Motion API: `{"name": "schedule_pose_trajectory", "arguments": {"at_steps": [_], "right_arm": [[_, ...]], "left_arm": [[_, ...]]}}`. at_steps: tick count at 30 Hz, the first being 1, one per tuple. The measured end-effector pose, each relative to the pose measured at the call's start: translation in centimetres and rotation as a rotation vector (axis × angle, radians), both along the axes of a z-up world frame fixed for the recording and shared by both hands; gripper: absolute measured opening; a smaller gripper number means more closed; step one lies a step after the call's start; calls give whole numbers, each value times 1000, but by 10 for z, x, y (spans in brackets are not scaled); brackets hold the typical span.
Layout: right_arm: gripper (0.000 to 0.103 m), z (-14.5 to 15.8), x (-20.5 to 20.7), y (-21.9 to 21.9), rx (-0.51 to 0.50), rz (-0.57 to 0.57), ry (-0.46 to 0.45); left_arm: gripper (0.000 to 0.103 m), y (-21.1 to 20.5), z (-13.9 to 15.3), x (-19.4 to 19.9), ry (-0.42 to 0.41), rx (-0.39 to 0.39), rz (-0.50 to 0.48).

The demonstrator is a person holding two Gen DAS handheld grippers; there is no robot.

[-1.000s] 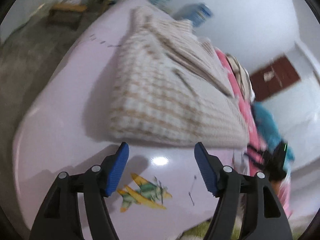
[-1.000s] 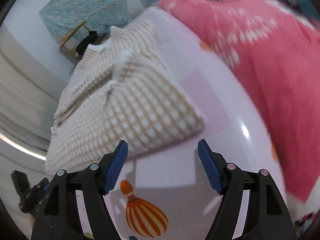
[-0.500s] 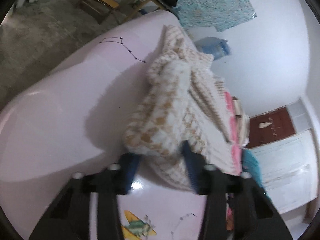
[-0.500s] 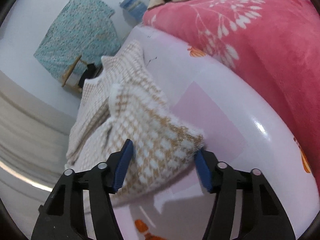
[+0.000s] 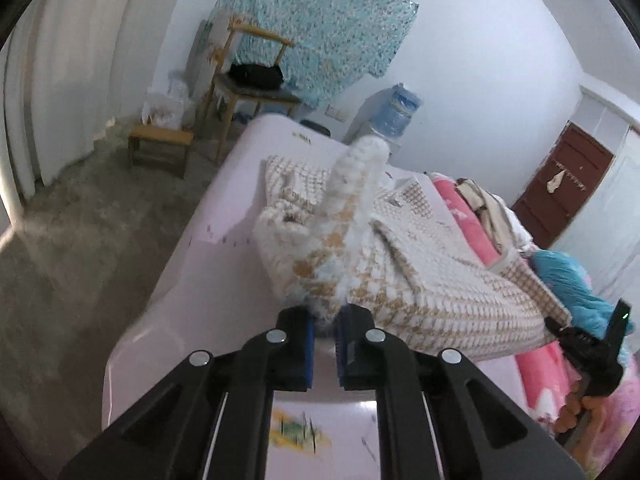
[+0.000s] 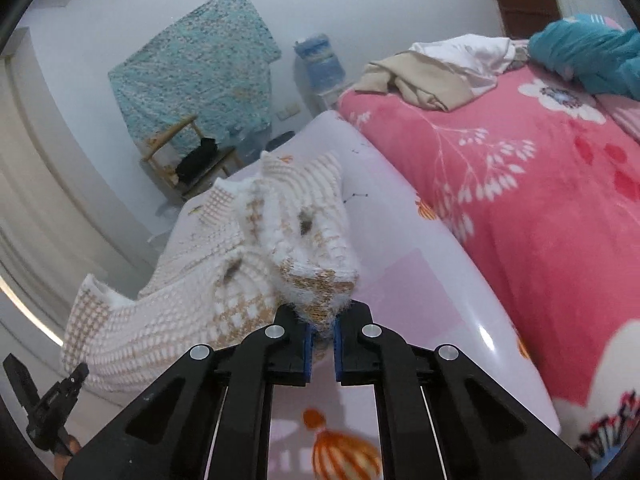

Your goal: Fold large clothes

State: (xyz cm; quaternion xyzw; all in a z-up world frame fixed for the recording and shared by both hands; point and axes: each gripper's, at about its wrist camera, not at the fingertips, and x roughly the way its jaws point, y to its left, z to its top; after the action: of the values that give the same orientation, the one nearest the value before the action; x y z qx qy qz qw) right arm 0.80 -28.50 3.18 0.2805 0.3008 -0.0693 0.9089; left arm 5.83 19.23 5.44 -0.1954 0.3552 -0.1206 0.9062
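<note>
No writing can be read anywhere; small dark marks on the pink sheet (image 5: 208, 280) are too blurred to make out, and its prints are only pictures, an orange striped balloon (image 6: 346, 456) in the right view and a smeared yellow-green shape (image 5: 298, 432) in the left. The checked sweater (image 5: 420, 280) lies on that sheet beside a red floral blanket (image 6: 540, 200). The left gripper (image 5: 324, 336) is pinched nearly closed on a bunched edge of the sweater, which stands up in a ridge in front of the lens and hides part of the room. The right gripper (image 6: 320, 338) is likewise almost closed on another fuzzy corner, lifted off the sheet. Around: a wooden chair (image 5: 248, 88) with a black bag, a stool (image 5: 160, 144), a teal cloth (image 5: 316, 28) on the wall, a water bottle (image 5: 400, 110), a brown door (image 5: 560, 184). A second ago both grippers were wide open, short of the flat sweater; half a second ago they were closing around its edge.
</note>
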Motion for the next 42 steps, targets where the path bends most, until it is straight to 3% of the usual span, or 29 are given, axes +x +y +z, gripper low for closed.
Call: {"name": "schedule_pose_trajectory", "arguments": {"at_steps": [2,4,6,7,9,13,15,17,19,21,23,25,26,27,32,37,40,42], "right_arm": [[7,-11,-4,-1,46,3,33],[13,-43,-8,-4,83,22,150],[27,-74,-14,-13,132,12,269],[31,-80,-18,-18,139,2,296],[46,-77,-33,-28,120,-40,317],[48,-43,-48,-30,-23,-88,290],[48,-27,-36,-14,-69,-12,234],[48,-22,-11,14,-103,107,193],[44,-21,13,48,-160,232,179],[41,-25,29,84,-259,333,185],[37,-40,43,102,-300,389,235],[34,-67,53,107,-313,413,331],[34,-86,57,107,-314,417,408],[34,-95,55,103,-290,413,409],[34,-81,58,91,-241,411,423],[34,-52,69,94,-252,413,275],[34,-56,80,108,-237,473,232],[34,-77,91,118,-263,492,313]], "left_arm": [[9,10,-12,-6,76,-39,-14],[15,15,-41,-5,196,-39,-37],[19,23,-68,-2,308,-59,-28],[26,31,-77,-2,350,-74,-19],[34,43,-73,-9,335,-95,9],[35,57,-38,-13,198,12,90],[35,48,-25,-7,115,25,24],[35,18,-23,9,88,19,-96],[35,-14,-23,20,88,18,-234],[35,-59,-33,28,104,81,-379],[35,-87,-51,30,149,178,-433],[36,-97,-74,32,225,267,-427],[37,-94,-84,34,246,251,-422],[37,-89,-84,34,238,213,-418],[37,-81,-68,42,226,196,-423],[37,-89,-48,48,101,131,-499],[37,-108,-67,61,157,162,-514],[38,-116,-86,71,215,183,-502]]}}
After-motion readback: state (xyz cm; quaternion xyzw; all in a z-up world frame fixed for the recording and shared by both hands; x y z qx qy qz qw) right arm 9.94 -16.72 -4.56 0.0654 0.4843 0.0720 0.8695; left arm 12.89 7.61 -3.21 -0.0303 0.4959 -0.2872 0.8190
